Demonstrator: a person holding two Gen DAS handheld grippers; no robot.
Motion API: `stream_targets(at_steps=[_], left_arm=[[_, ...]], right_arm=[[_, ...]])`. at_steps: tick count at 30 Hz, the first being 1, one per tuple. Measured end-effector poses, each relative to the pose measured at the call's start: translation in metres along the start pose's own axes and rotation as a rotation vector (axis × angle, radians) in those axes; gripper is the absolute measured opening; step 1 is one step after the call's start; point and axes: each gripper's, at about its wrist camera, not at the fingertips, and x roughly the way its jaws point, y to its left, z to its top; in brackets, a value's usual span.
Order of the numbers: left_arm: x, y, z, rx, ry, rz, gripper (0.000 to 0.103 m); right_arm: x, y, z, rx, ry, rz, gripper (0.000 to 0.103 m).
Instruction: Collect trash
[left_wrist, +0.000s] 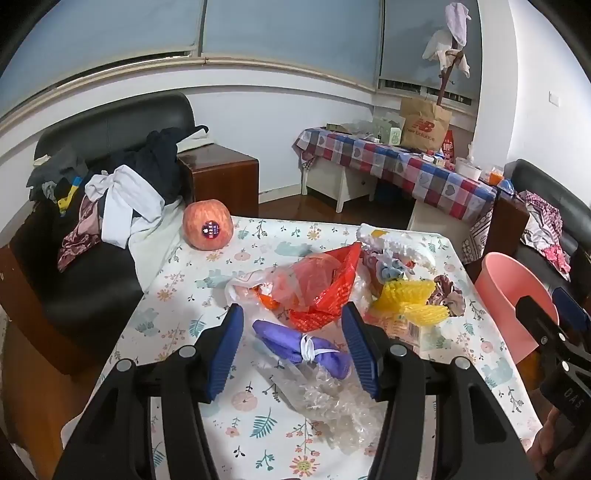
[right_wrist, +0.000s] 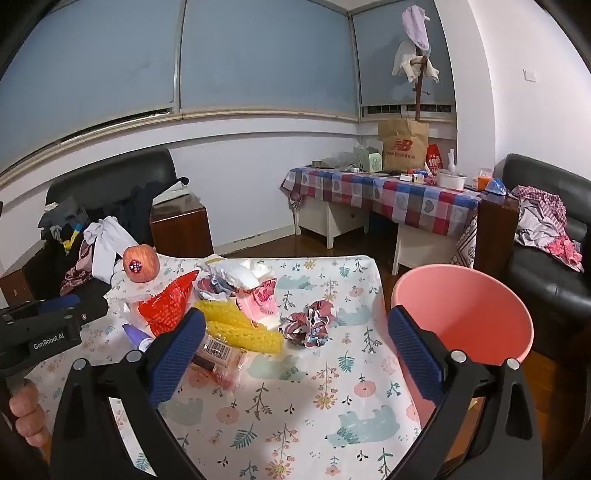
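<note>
Jaws on both of our grippers stand wide open and hold nothing: the left gripper (left_wrist: 293, 350) hovers low over a purple tied bundle (left_wrist: 303, 349) and clear crumpled plastic (left_wrist: 332, 402), while the right gripper (right_wrist: 295, 354) hangs above the floral counter (right_wrist: 295, 417) beside the pink bin (right_wrist: 469, 314). Trash lies heaped mid-counter: a red mesh bag (left_wrist: 325, 291), yellow foam netting (right_wrist: 240, 328), a crumpled patterned wrapper (right_wrist: 310, 326) and white paper (right_wrist: 240, 275). An apple (left_wrist: 207, 229) sits apart at the far left corner, and the bin stands just off the counter's right edge.
</note>
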Motion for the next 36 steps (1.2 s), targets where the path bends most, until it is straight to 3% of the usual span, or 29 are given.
stream_targets(at_steps=[36], left_arm=[[-0.005,-0.008,0.008,-0.002,-0.018,-0.007,0.055]], right_arm=[[-0.008,0.000,0.002,-0.015,-0.023,-0.011,0.100]])
